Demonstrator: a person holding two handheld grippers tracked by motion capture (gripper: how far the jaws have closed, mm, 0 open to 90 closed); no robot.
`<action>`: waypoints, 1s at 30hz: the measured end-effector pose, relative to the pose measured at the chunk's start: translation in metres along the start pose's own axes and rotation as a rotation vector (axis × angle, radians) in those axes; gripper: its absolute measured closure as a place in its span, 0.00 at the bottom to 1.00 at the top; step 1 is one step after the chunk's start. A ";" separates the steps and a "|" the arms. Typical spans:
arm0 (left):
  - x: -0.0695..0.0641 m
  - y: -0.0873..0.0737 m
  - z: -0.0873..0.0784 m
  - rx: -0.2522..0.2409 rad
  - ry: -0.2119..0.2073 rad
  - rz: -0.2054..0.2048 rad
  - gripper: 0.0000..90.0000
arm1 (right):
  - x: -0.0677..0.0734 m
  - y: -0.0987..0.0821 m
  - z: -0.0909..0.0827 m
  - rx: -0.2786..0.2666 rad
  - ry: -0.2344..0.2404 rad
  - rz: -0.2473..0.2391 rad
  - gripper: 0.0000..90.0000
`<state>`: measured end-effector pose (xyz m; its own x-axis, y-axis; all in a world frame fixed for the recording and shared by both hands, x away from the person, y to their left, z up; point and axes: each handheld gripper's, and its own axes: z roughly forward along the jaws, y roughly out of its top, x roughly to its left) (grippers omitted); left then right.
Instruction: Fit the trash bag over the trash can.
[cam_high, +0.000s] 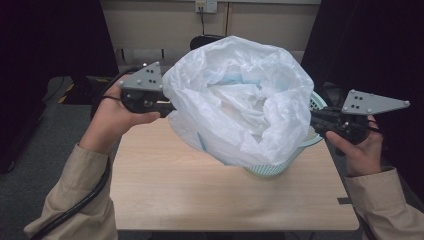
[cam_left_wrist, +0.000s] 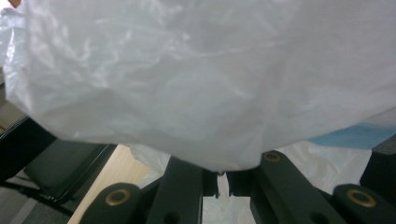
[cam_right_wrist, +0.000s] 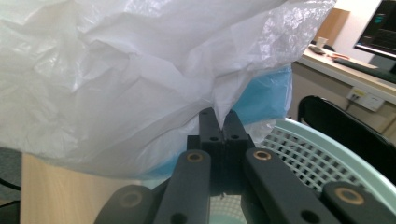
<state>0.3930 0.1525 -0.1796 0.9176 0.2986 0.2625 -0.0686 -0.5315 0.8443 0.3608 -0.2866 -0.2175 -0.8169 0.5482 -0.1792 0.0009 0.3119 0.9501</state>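
Above the basket (cam_high: 305, 145) on the table (cam_high: 200, 190), a white bag (cam_high: 240, 100) hangs stretched between both grippers. Left gripper (cam_left_wrist: 223, 179) and right gripper (cam_right_wrist: 219, 126) each pinch its rim, jaws closed. Right gripper view reveals the basket's mesh wall and a chair (cam_right_wrist: 345, 126).

The plastic bag (cam_high: 240, 100) was translucent white with pale blue inside, the lattice-walled basket (cam_high: 280, 167) mint green, the table (cam_high: 200, 190) light wood.
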 end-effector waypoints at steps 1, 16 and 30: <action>0.000 0.000 0.000 0.000 0.000 0.000 0.95 | -0.003 0.000 -0.003 -0.003 -0.006 0.002 1.00; 0.029 0.055 0.070 -0.017 -0.090 0.054 0.95 | -0.041 -0.003 -0.050 0.005 -0.102 0.024 1.00; 0.046 0.055 0.139 0.036 -0.155 0.032 0.95 | -0.071 -0.029 -0.071 0.034 -0.180 0.070 1.00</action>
<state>0.4862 0.0267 -0.1860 0.9648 0.1566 0.2113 -0.0871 -0.5679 0.8185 0.3778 -0.3894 -0.2147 -0.6981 0.6982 -0.1589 0.0759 0.2929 0.9531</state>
